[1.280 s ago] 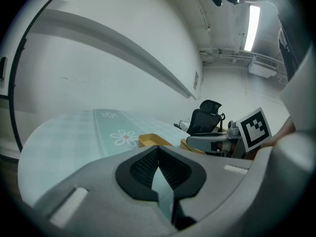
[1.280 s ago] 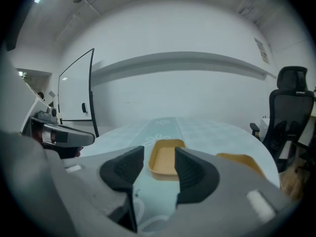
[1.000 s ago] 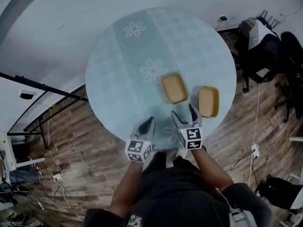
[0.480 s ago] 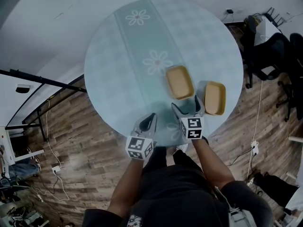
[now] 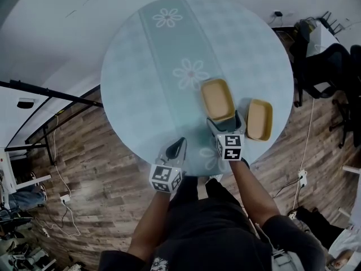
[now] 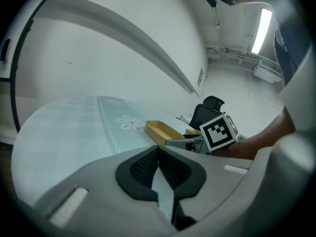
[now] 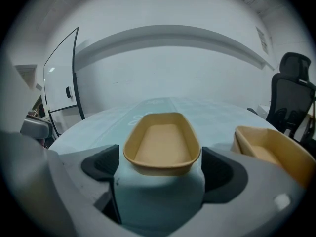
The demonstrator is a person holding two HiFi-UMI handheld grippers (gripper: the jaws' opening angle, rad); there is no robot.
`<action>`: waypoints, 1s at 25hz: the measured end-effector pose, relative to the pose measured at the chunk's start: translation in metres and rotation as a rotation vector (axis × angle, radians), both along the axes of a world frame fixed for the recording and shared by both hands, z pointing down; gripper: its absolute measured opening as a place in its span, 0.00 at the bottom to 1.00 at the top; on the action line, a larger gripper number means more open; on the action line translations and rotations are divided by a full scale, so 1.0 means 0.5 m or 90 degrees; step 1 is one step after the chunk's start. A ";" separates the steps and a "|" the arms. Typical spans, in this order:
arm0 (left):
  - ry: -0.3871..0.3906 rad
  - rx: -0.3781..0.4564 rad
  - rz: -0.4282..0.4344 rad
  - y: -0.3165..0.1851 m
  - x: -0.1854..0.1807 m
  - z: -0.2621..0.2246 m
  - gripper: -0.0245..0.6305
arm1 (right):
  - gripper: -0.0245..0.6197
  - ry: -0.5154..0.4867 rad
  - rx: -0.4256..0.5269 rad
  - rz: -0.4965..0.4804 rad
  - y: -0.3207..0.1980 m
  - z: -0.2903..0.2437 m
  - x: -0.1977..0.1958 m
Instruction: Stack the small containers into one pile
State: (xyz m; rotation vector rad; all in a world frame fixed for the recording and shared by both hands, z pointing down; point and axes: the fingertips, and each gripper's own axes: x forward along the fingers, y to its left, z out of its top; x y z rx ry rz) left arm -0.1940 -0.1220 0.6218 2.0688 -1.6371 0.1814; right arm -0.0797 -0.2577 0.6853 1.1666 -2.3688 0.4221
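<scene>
Right gripper (image 5: 224, 122) opening — container (image 5: 217, 99) between jaws.

two tan containers (image 5: 218, 99) (image 5: 259, 119), two tongs (image 5: 179, 143) (image 5: 224, 119), one round flowered table (image 5: 146, 83)

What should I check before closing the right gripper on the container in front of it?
1. Right gripper open: ok; its jaws have just been opening and the pads are not pressing.
2. Near container between the jaws: ok; its near end sits centred.
3. Near container upright and empty: ok.
4. Other container empty, standing apart to the right: ok.
5. Left gripper out of the way: ok; shut, empty, near the table edge.
</scene>
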 end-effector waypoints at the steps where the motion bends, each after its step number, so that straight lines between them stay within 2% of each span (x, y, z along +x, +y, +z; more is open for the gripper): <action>1: 0.000 0.000 0.001 -0.002 0.000 0.001 0.04 | 0.83 0.002 -0.002 -0.001 -0.003 0.003 -0.002; 13: 0.002 -0.007 -0.008 0.001 0.003 0.009 0.04 | 0.84 0.027 -0.020 -0.036 -0.007 0.029 -0.009; 19: 0.001 -0.008 -0.010 0.001 0.003 0.006 0.04 | 0.84 0.045 -0.021 -0.030 -0.011 0.033 -0.006; 25: 0.000 -0.010 -0.008 0.006 0.007 0.005 0.04 | 0.76 0.055 -0.007 -0.027 -0.012 0.037 -0.001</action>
